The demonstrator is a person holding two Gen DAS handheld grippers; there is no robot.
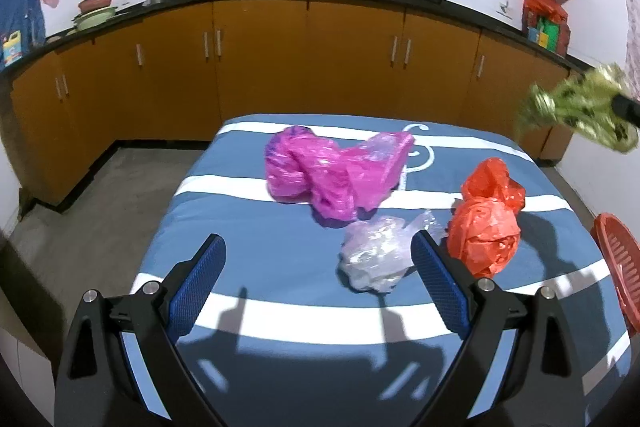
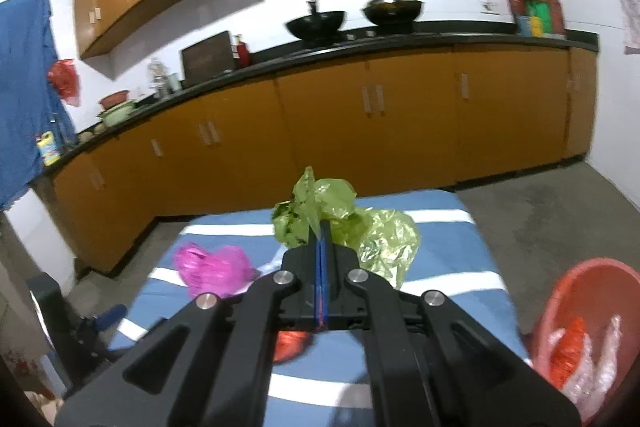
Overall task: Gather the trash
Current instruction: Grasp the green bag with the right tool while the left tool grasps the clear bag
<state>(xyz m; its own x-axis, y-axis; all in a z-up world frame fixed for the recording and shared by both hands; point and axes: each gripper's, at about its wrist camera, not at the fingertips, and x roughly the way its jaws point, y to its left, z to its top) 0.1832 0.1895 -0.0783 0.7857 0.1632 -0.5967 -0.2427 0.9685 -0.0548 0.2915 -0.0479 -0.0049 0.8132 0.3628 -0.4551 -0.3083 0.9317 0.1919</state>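
Observation:
My left gripper (image 1: pixel 318 255) is open and empty above the blue striped table (image 1: pixel 280 239). A clear crumpled bag (image 1: pixel 380 251) lies between its fingers, close to the right one. A pink bag (image 1: pixel 332 171) lies farther back and an orange bag (image 1: pixel 486 219) to the right. My right gripper (image 2: pixel 322 231) is shut on a green plastic bag (image 2: pixel 344 223) and holds it in the air above the table; it shows at the right edge of the left wrist view (image 1: pixel 580 107). The pink bag (image 2: pixel 216 269) also shows in the right wrist view.
A red basket (image 2: pixel 580 315) stands at the table's right side with orange and clear bags inside; its rim shows in the left wrist view (image 1: pixel 620 263). Orange kitchen cabinets (image 1: pixel 260 59) with a black counter and woks run behind the table. Grey floor surrounds it.

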